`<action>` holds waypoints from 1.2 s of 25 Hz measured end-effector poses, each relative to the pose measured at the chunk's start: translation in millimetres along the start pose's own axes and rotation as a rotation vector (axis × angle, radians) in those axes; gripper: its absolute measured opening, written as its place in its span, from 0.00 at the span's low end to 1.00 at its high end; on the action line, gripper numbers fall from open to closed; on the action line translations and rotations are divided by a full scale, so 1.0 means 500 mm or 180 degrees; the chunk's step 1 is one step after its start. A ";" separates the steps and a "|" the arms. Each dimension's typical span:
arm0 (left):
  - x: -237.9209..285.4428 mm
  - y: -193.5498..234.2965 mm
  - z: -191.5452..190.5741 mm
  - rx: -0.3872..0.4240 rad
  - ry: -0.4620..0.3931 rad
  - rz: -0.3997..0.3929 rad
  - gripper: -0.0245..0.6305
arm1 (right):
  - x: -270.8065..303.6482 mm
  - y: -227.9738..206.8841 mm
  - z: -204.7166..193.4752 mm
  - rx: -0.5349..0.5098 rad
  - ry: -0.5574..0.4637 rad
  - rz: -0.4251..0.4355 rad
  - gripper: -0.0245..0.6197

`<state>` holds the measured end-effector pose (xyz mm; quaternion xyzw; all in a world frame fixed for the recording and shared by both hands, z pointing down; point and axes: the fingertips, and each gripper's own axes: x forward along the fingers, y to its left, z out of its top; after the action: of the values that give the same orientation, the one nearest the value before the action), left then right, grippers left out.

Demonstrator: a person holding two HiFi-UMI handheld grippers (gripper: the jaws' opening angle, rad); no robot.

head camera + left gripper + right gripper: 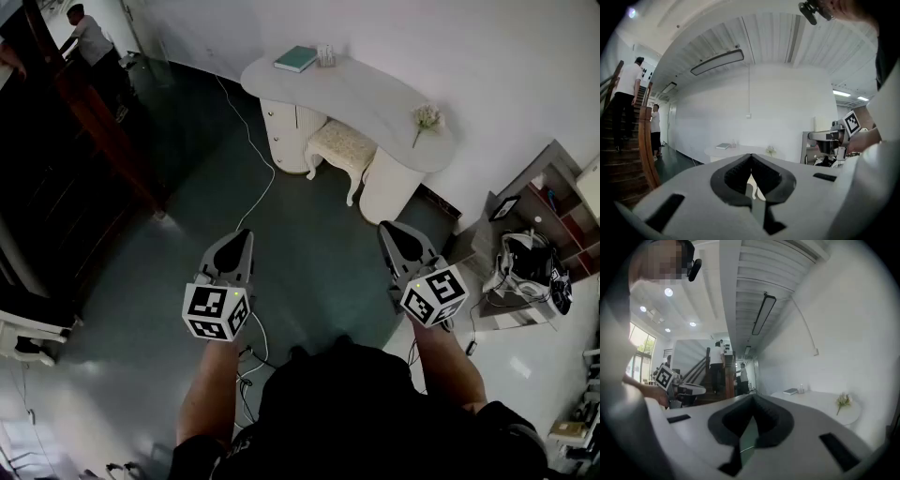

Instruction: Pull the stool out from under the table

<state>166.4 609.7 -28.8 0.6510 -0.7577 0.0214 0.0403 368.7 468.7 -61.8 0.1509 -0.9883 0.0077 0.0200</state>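
Dark green flooring (309, 244) fills the room in front of a white wall. Over it the left gripper (246, 234) and the right gripper (386, 227) are held side by side, level, and pointed towards the table. Both pairs of jaws are pressed together and nothing is pinched, as shown in the left gripper (751, 157) view and the right gripper (752, 397) view. Black-and-white square markers are carried on the left cube (216, 312) and the right cube (434, 295).

The stool (339, 148), with a cream cushioned seat and curved white legs, is seen well apart from both grippers, ahead of them and between their lines. It is tucked partly under the white curved table (375, 94), between the drawer pedestal (286, 131) and the round pedestal (389, 187). A pale shape is glimpsed through the left jaws' gap; it is possibly a stool leg.

On the tabletop a teal book (295, 59) is laid just beside a small clear container (325, 55), whose contents cannot be made out. The print on the book is too small to read. A flower sprig (427, 118) lies near the table's other end. A white cable (258, 159) is trailed across the floor. To the right, a low shelf unit (553, 202) is filled with a framed picture and equipment. On the left, a person (89, 37) is seen on a wooden staircase (84, 103).
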 end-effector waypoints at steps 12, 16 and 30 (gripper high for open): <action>0.010 -0.042 0.040 -0.0075 -0.0181 -0.0079 0.05 | 0.006 -0.012 0.011 -0.0055 0.0005 0.0159 0.04; 0.033 -0.090 0.039 0.0012 -0.0088 -0.0108 0.05 | -0.010 -0.033 -0.001 -0.0123 0.0067 0.0205 0.04; 0.075 -0.174 -0.004 -0.0187 -0.0052 -0.0009 0.05 | -0.060 -0.097 -0.070 -0.0054 0.0186 0.0419 0.05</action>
<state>247.0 560.0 -25.0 0.6507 -0.7574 -0.0062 0.0532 413.0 431.8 -27.5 0.0852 -0.9951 0.0050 0.0496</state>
